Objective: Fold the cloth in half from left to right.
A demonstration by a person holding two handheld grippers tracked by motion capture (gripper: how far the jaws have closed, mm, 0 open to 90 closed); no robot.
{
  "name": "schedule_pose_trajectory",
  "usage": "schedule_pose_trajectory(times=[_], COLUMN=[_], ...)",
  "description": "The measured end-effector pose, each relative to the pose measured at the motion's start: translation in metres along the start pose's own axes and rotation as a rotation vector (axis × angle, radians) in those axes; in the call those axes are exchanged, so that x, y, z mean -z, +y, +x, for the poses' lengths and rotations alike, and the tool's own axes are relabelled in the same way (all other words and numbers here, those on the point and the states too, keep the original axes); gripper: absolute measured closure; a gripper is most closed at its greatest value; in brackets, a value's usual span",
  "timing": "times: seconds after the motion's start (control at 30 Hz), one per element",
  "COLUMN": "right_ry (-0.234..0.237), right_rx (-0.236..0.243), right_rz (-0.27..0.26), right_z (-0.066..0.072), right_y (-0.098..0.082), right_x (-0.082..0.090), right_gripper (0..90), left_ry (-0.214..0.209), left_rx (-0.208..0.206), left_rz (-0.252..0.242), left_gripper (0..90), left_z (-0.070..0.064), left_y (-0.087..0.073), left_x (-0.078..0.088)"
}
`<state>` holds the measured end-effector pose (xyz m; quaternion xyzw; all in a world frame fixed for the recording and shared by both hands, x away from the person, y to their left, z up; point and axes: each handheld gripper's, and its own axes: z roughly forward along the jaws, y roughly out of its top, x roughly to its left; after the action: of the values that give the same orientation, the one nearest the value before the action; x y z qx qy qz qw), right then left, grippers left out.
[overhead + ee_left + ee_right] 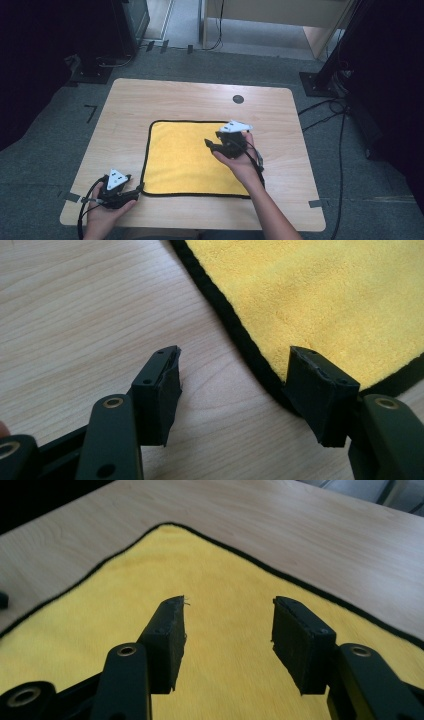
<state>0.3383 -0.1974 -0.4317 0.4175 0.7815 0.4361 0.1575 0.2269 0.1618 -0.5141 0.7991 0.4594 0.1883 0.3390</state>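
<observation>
Wooden table (150, 100), yellow cloth (185, 157) under parted right gripper (212, 144), beside parted left gripper (141, 187)

No words, labels, brands or numbers can be read anywhere in these pictures. The yellow cloth (190, 157), the wooden table (130, 107) and the two grippers carry no writing that shows.

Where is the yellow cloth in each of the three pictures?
High view: the yellow cloth lies flat in the middle of the table.
Left gripper view: it fills the upper right, its corner by the right-hand jaw.
Right gripper view: it spreads across the middle, behind both jaws.
Shared landmark: its black edge.
</observation>
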Motion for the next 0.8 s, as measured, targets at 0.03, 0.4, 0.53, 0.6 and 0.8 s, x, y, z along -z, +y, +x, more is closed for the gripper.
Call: schedule_pose_trajectory(times=[0.03,0.4,0.53,0.6,0.8], right_ry=[0.003,0.015,0.023,0.025,0.032], right_rx=[-0.011,0.06,0.07,0.079,0.088], right_rz=[-0.002,0.085,0.108,0.122,0.157], right_z=[0.001,0.029,0.04,0.048,0.064], right_y=[0.013,0.05,0.053,0.055,0.062], right_x=[-0.015,-0.102,-0.128,-0.144,-0.186], right_gripper=[47.4,48.3,49.5,50.4,51.8], left_ry=[-0.002,-0.018,-0.034,-0.047,-0.069], left_rx=[-0.002,-0.034,-0.04,-0.047,-0.061], left_rz=[-0.001,-0.01,-0.017,-0.018,-0.014], left_gripper=[38.8,44.7,52.7,57.0,66.5], left_z=[-0.001,-0.003,-0.004,-0.004,-0.005], left_y=[0.001,0.001,0.001,0.0,0.001], left_x=[-0.001,-0.002,-0.001,-0.001,0.0])
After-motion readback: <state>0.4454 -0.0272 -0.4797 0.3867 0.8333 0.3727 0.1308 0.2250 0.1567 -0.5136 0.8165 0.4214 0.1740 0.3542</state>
